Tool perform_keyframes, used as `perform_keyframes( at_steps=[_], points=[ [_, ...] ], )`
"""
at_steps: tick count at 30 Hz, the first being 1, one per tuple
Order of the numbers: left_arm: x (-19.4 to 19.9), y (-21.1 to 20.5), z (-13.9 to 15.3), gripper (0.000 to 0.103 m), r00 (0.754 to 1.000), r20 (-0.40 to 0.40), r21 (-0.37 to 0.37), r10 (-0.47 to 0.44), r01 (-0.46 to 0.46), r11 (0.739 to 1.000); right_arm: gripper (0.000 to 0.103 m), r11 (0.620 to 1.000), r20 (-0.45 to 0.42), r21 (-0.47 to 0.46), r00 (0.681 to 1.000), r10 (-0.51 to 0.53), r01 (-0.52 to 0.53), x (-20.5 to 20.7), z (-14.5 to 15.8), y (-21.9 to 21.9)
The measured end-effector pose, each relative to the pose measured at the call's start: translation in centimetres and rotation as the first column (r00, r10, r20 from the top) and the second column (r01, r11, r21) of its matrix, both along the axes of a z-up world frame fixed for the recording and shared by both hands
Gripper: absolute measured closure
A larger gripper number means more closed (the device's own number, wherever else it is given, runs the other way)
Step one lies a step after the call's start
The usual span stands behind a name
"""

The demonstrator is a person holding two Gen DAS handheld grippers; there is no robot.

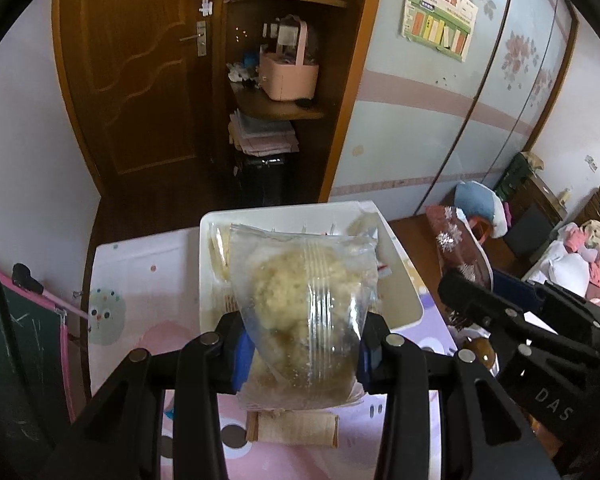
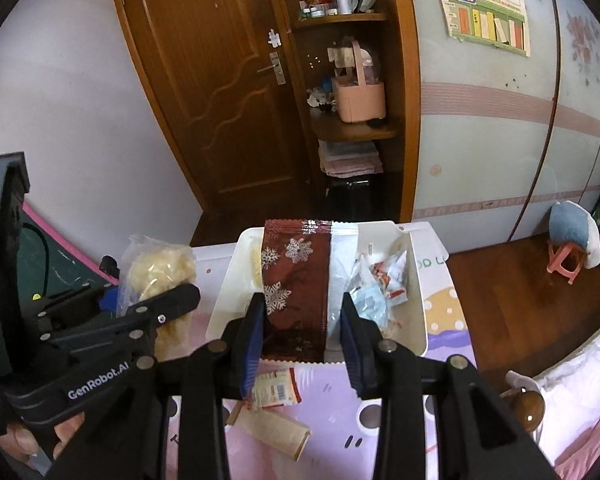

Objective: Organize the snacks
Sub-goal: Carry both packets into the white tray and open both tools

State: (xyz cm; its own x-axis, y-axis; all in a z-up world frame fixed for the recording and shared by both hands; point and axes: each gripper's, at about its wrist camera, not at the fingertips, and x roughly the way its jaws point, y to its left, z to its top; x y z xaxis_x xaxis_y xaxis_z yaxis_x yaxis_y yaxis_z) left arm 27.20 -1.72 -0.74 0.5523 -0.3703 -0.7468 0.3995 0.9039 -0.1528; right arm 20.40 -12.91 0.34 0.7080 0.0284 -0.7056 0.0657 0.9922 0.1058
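My left gripper (image 1: 300,344) is shut on a clear bag of pale yellow puffed snack (image 1: 304,304), held up above the table in front of a white bin (image 1: 284,210). In the right wrist view that bag (image 2: 160,268) and the left gripper (image 2: 152,292) show at the left. Between the blue pads of my right gripper (image 2: 304,320) sits a dark red and white snowflake packet (image 2: 296,280), gripped and raised before the divided bin (image 2: 416,280). Small wrapped candies (image 2: 380,280) lie in the bin's right compartment. The right gripper (image 1: 480,280) with its packet (image 1: 460,248) appears at the left wrist view's right side.
On the pink and purple cartoon mat (image 2: 440,392) below the grippers lie a beige wafer pack (image 2: 272,428) and a small red-edged wrapper (image 2: 276,390). A brown glass object (image 2: 528,404) sits at the mat's right edge. A green chalkboard (image 1: 20,340) stands left; a wooden door and shelves stand behind.
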Motion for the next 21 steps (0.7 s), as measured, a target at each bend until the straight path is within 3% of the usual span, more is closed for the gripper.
perform_keyframes(
  at_steps=[18, 19, 20, 21],
  points=[
    [6.0, -2.9, -0.7, 0.063, 0.994, 0.055, 0.042, 0.094, -0.096, 0.995, 0.067, 1.0, -0.039, -0.011, 0.999, -0.024, 0.023, 7.2, -1.0, -2.6],
    [6.5, -3.0, -1.0, 0.062, 0.993, 0.048, 0.043, 0.104, -0.106, 0.993, 0.067, 1.0, -0.042, -0.01, 0.999, -0.025, 0.025, 7.8, -1.4, -2.8],
    [7.0, -3.0, -1.5, 0.052, 0.993, 0.038, 0.045, 0.115, -0.117, 0.992, 0.066, 1.0, -0.047, -0.01, 0.999, -0.027, 0.026, 8.1, -1.6, -2.9],
    [7.4, -3.0, -1.8, 0.035, 0.992, 0.032, 0.043, 0.126, -0.127, 0.991, 0.066, 0.999, -0.058, -0.011, 0.998, -0.033, 0.032, 8.6, -2.0, -3.2]
  ],
)
